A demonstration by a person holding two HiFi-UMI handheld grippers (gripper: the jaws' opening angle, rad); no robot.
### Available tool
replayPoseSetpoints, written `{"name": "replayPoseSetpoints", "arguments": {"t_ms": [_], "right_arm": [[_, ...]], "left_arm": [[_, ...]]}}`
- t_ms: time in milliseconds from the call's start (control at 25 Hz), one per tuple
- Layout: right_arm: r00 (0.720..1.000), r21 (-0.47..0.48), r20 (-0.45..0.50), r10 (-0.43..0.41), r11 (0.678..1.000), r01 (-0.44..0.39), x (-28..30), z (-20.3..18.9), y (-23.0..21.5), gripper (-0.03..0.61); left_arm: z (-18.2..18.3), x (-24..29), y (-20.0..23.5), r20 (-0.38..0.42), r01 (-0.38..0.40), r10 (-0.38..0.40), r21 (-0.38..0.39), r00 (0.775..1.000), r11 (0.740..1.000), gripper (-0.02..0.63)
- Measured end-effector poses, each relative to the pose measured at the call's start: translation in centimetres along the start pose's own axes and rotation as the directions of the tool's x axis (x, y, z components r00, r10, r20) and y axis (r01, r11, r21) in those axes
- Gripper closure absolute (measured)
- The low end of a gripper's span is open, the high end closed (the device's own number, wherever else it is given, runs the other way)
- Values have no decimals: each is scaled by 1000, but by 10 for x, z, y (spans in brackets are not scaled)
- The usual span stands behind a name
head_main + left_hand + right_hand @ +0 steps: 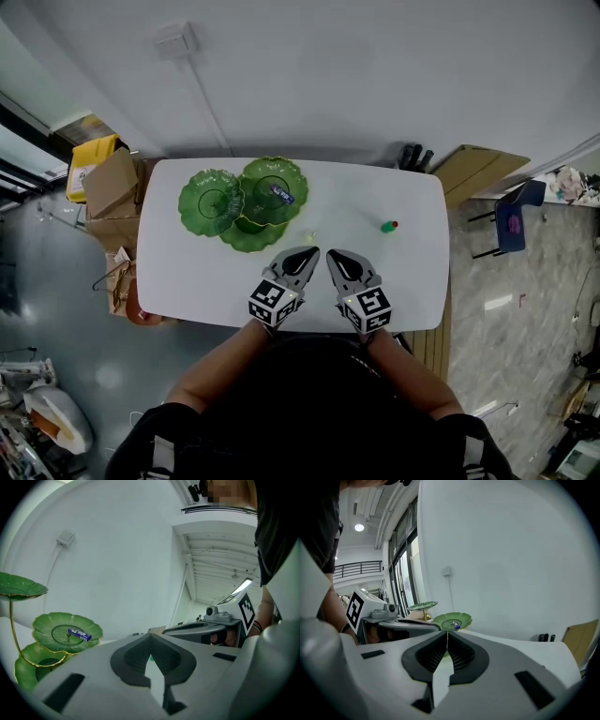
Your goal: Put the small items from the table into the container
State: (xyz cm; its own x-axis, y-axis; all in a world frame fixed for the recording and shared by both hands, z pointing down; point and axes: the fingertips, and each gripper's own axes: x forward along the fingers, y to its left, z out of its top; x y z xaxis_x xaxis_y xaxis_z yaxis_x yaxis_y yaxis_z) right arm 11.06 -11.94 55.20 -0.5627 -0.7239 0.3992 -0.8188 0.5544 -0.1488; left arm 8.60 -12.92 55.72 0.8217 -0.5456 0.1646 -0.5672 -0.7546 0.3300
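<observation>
A: So, where are the two grippers?

B: Side by side over the near part of the white table [187, 272], just in front of the person, and both point towards the far side. The left gripper [307, 252] has its jaws together, the tips meeting, with nothing clamped between them. The right gripper [335, 254] is the same: jaws closed on each other and empty.

A: And the container?

B: It is a green tiered stand [251, 239] with three leaf-shaped plates on a thin gold stem. It stands on the far left part of the table, just beyond the gripper tips. From the left gripper's own view the plates sit at different heights, one high, one in the middle and one low.

A: Is anything in it?

B: Yes, a small blue-wrapped item [282, 194] lies flat on the right-hand plate, near its middle. I see nothing on the other two plates.

A: What is left on the table?

B: A small green and red item [389, 226] lies on the right part of the table, well apart from the stand and to the right of the right gripper. A tiny pale yellowish thing [309, 236] lies between the stand's lowest plate and the gripper tips. It is too small to say what it is.

A: And around the table?

B: Cardboard boxes [112, 183] are stacked beside its left end. A dark chair [514, 220] stands off to the right on the grey floor.
</observation>
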Motion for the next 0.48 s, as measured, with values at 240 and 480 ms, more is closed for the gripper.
{"name": "replayPoseSetpoints", "arguments": {"t_ms": [240, 480], "right_arm": [[998, 17, -42, 45, 999, -45, 21, -18, -13, 558], [994, 39, -85, 69, 997, -66, 42, -42, -29, 552]], "left_arm": [[-22, 4, 21, -53, -46, 45, -17, 998, 999, 606], [-45, 7, 38, -102, -75, 69, -59, 992, 995, 606]]}}
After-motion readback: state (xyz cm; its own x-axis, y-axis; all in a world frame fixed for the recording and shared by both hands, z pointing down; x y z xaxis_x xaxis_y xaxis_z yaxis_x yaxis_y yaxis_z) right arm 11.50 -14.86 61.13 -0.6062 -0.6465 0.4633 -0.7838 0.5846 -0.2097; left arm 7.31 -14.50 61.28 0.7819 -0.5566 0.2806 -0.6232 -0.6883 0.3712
